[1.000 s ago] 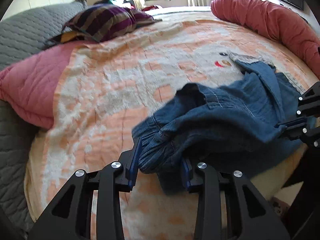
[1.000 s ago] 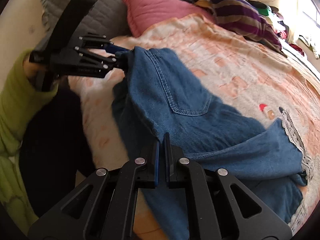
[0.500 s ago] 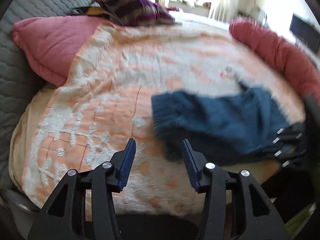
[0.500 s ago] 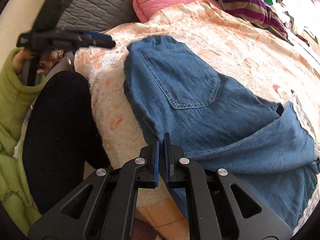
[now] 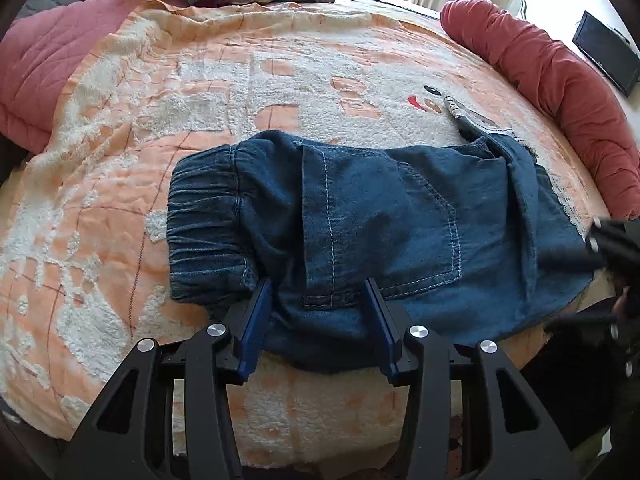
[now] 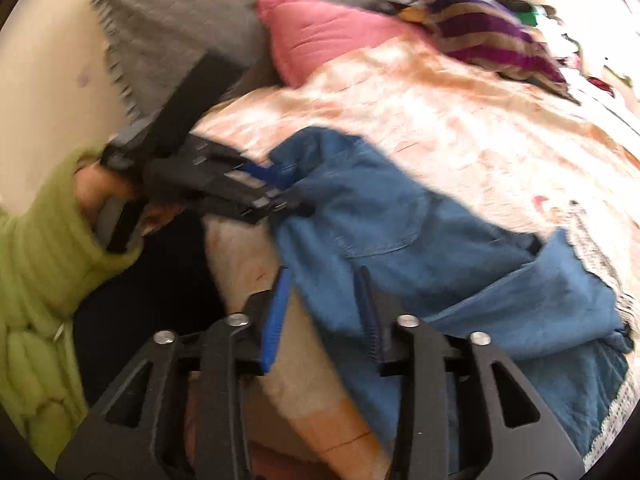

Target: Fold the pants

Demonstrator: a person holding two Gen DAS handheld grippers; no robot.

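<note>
- Currently, the pants lie doubled lengthwise at the bed's near edge; I judge the first fold done.
- My left gripper is spread at the waistband edge, gripping nothing.
- My right gripper is spread, blurred; cross-folds remain.

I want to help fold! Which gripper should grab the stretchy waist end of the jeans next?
Probably the left gripper. It is open right at the jeans, close to the waistband. The right gripper, also open, sits nearer the legs' lace hems.
</note>
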